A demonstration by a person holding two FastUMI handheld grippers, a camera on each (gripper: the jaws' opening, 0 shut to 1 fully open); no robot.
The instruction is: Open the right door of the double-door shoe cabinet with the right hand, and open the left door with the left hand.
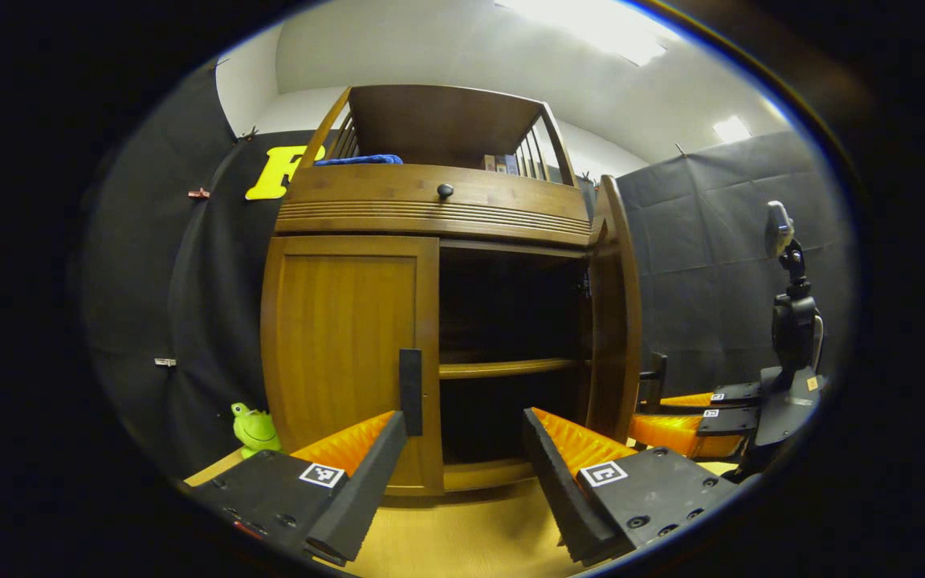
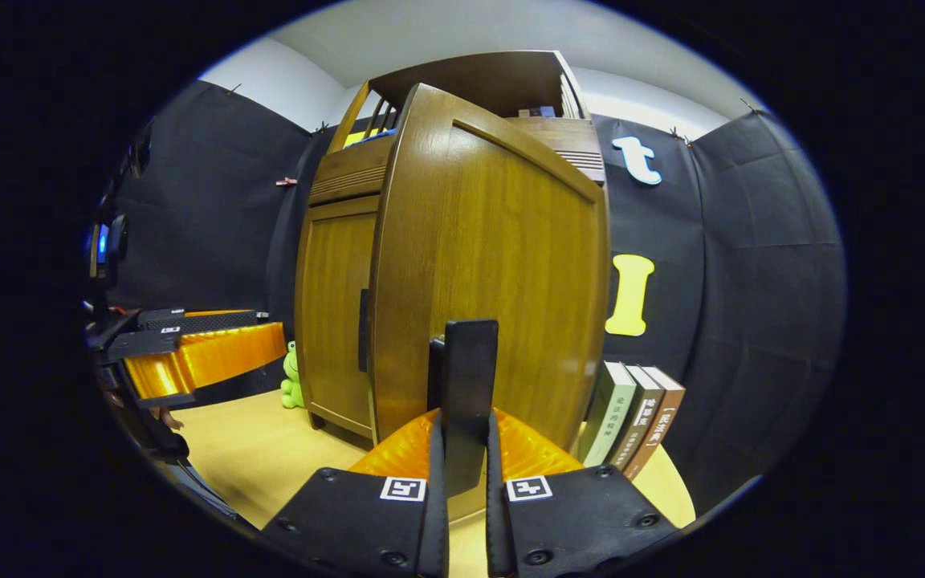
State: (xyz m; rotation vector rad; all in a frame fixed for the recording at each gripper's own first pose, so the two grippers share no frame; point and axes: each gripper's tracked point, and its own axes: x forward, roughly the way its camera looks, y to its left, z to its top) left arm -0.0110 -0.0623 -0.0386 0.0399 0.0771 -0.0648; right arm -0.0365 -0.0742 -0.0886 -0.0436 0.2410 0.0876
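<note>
Right gripper [image 2: 462, 474] fingers clamped on open right door's handle [image 2: 469, 377].

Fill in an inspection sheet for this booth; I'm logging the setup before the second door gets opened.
Surface: light wooden table top, bare in front of the cabinet.
Job's things: shoe cabinet; right door swung open, its handle gripped; left door closed, handle untouched.
Clutter: green frog toy left of the cabinet; three books leaning by it; blue cloth on the top shelf.
Grippers: left hand-held gripper open, facing the left door handle; right hand-held gripper clamped on the right door handle.
Cables: nothing seen.
Surroundings: black cloth walls, white ceiling with lights.
</note>
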